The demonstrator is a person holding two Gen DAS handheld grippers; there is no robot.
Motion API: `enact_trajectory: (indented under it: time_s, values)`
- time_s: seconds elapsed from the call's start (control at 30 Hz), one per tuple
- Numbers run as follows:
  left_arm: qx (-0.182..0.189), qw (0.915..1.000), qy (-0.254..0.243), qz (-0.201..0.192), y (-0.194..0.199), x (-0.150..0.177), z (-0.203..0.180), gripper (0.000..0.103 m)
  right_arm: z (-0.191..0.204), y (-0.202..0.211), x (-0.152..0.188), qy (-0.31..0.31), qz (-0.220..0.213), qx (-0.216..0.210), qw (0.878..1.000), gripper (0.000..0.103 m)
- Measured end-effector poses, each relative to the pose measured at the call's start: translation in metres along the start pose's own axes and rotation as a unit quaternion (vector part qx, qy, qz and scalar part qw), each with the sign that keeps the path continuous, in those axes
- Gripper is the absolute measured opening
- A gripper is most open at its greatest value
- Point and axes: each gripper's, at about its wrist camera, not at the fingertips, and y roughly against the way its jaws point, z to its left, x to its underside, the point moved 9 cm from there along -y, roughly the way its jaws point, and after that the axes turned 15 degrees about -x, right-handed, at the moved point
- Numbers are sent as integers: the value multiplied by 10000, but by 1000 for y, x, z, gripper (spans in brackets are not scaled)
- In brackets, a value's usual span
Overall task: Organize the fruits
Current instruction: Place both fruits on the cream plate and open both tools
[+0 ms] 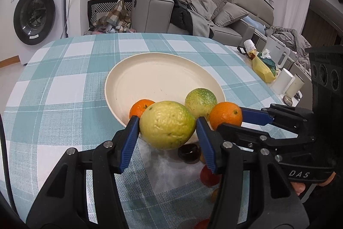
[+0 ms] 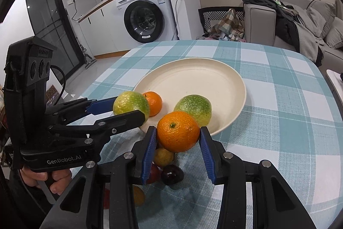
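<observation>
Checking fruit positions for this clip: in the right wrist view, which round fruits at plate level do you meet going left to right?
Yellow-green fruit in the left gripper → small orange on the plate → orange in the right gripper → green fruit on the plate.

The small fruits [image 1: 209,175] on the table [image 1: 53,89] lie half hidden behind the left gripper [image 1: 167,128]. A red one [image 1: 201,224] is cut off by the picture's bottom edge.

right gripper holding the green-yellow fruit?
No, the right gripper is clamped on an orange; the left gripper holds the yellow-green fruit.
</observation>
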Motion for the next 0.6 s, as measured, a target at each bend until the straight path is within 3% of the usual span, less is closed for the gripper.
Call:
enact_trajectory:
  time_s: [0.6]
  values:
    - [-86, 9999, -50, -17, -23, -8, 4, 51, -22, -15, -13, -54, 62, 212, 9997, 41]
